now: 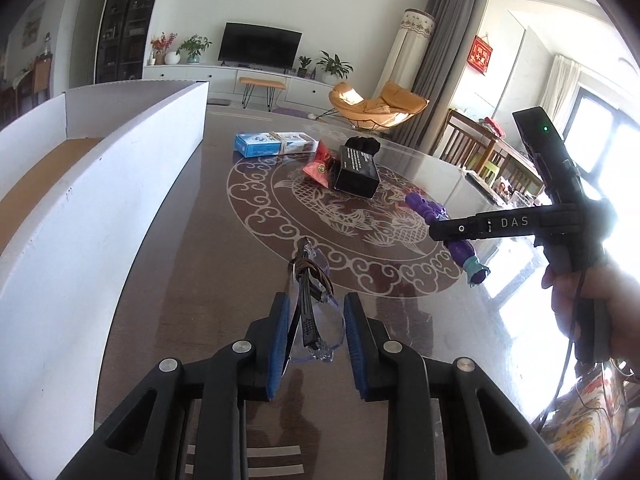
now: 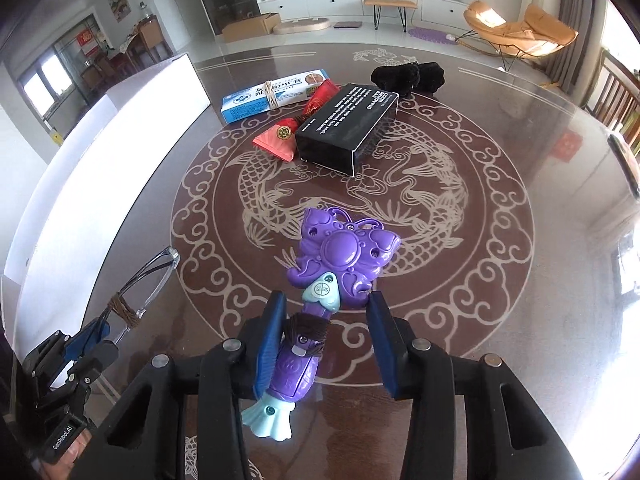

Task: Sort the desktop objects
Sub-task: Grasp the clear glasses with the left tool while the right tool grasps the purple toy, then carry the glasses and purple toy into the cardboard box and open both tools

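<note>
My left gripper [image 1: 313,305] is open around folded clear glasses [image 1: 310,300] tied with brown cord, lying on the dark patterned table [image 1: 248,200]; the pads do not touch them. My right gripper [image 2: 325,308] is open around the handle of a purple toy wand [image 2: 340,256] lying on the table; the left pad is close to the handle. The wand also shows in the left wrist view [image 1: 448,236], and the glasses in the right wrist view [image 2: 140,292]. A white open box [image 1: 92,184] stands at the left.
Further back lie a blue and white carton [image 2: 272,94], a red pouch [image 2: 296,128], a black box [image 2: 348,128] and a black fuzzy item [image 2: 408,74]. Chairs stand beyond the table's right edge [image 1: 480,144].
</note>
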### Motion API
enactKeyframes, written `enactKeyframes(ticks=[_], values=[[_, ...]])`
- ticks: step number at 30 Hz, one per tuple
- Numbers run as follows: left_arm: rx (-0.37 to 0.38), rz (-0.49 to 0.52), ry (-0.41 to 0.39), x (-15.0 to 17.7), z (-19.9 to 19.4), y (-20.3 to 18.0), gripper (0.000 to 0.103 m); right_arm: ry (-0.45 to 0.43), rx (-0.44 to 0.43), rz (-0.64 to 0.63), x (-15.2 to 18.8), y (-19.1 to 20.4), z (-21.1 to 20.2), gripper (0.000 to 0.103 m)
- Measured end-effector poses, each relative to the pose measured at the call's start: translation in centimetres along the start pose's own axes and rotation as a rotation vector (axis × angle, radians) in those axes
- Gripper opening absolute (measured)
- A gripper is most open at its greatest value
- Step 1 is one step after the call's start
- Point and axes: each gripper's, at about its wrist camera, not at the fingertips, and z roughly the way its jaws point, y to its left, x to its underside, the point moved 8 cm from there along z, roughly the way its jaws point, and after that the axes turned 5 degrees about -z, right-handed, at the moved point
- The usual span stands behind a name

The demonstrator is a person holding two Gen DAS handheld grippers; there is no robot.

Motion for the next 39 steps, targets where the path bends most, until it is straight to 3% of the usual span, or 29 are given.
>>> enactKeyframes(ticks=[8, 13, 25, 28, 32, 39], values=[[-0.003, -0.004, -0.024, 0.2, -2.2, 0.6, 0.026, -0.043, -0.039, -0.007, 0.1, 1.7, -1.6, 0.042], [0.008, -0.024, -0.080, -0.7, -5.0, 0.9, 0.024, -0.059, -0.059, -0.052, -0.4, 4.1, -1.9, 0.042], [0.037, -0.089, -0.197, -3.3, -11.9, 2.8, 0.024, -0.150, -0.137, -0.151, -4.2, 11.2, -5.6, 0.042], [0.002, -0.110, -0.255, -5.0, -15.3, 5.1, 0.024, -0.171, -0.190, -0.176, -5.8, 14.7, -6.5, 0.042], [-0.088, -0.162, -0.292, -7.4, -18.5, 11.0, 0.024, -0.200, -0.291, -0.238, -8.3, 21.7, -7.4, 0.042], [-0.241, -0.279, -0.177, -7.9, -17.4, 22.0, 0.024, -0.178, -0.389, -0.380, -10.2, 34.6, -4.4, 0.042]])
